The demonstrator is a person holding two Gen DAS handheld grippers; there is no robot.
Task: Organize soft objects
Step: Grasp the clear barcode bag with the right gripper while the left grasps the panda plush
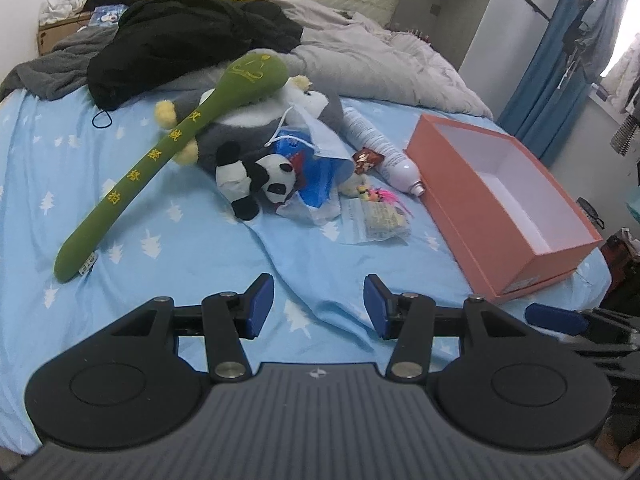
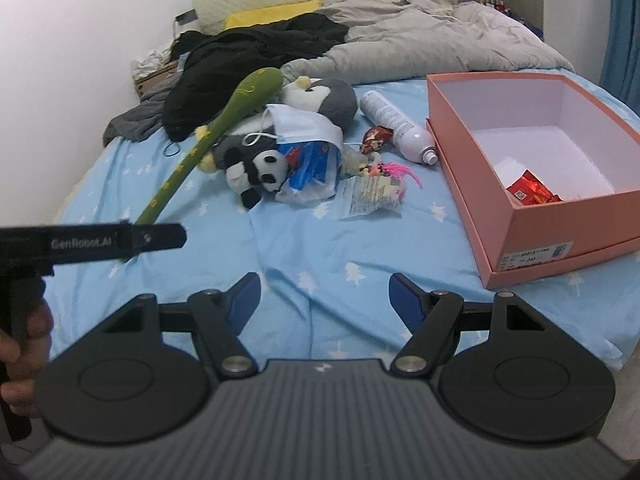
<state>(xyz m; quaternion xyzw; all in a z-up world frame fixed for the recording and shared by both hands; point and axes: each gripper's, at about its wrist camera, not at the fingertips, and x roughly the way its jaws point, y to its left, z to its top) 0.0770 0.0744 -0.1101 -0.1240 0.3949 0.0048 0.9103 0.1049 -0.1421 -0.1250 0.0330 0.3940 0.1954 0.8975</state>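
Note:
A small panda plush [image 1: 256, 178] [image 2: 260, 172] lies mid-bed against a grey penguin plush [image 1: 248, 128] [image 2: 324, 94]. A long green plush stick [image 1: 160, 160] [image 2: 208, 136] leans across them. A face mask [image 1: 316, 132] [image 2: 308, 124] and a blue plastic bag [image 1: 316, 176] [image 2: 312, 164] lie beside the panda. My left gripper [image 1: 319, 306] is open and empty above the near sheet. My right gripper [image 2: 324, 304] is open and empty, near the bed's front edge.
An open pink shoebox [image 1: 472, 184] [image 2: 460, 148] stands at the right, with red packets [image 2: 530, 192] inside. A white spray can [image 1: 384, 152] [image 2: 396, 126], small packets and a pink feathery toy [image 2: 396, 172] lie beside it. Black clothes [image 1: 180, 40] and a grey duvet [image 2: 440, 40] lie behind.

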